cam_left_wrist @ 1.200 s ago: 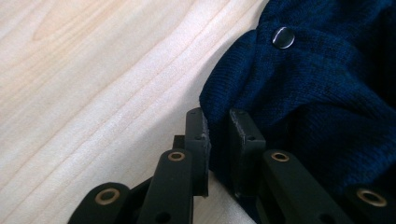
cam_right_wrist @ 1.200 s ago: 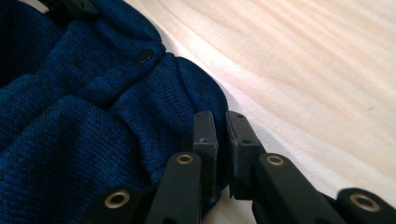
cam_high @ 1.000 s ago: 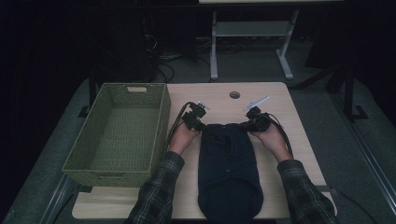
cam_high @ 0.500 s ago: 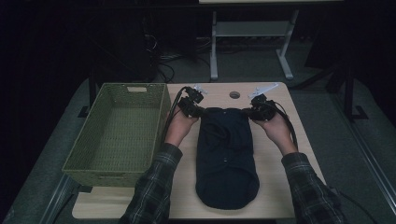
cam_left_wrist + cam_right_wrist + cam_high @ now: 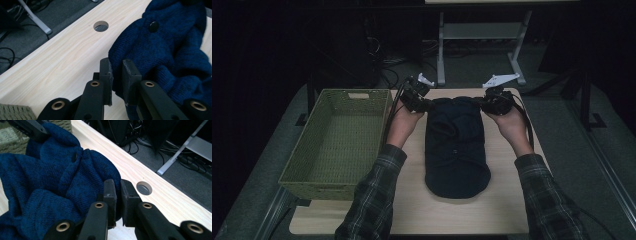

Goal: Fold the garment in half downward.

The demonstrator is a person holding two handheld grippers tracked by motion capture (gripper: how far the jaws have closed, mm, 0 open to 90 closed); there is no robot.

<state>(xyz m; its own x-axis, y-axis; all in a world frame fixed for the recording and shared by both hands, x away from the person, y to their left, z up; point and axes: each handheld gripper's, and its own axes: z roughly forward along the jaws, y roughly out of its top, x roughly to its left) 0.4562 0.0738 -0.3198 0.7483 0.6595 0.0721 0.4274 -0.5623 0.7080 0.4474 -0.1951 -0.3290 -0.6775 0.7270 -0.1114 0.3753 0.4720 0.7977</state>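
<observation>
Wooden table [image 5: 507, 210] carries my work: a green woven basket [image 5: 337, 145] on its left side and a dark blue knit sweater [image 5: 456, 145] lying lengthwise at the centre, just right of the basket. My left gripper [image 5: 116, 75] grasps the sweater's far left corner, and my right gripper [image 5: 115, 195] is clamped on its far right corner.

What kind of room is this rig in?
Probably a lab or workshop set up for recording, not a home: a light wooden table with a round cable hole, loose black cables on grey carpet, and a white metal desk frame behind.
</observation>
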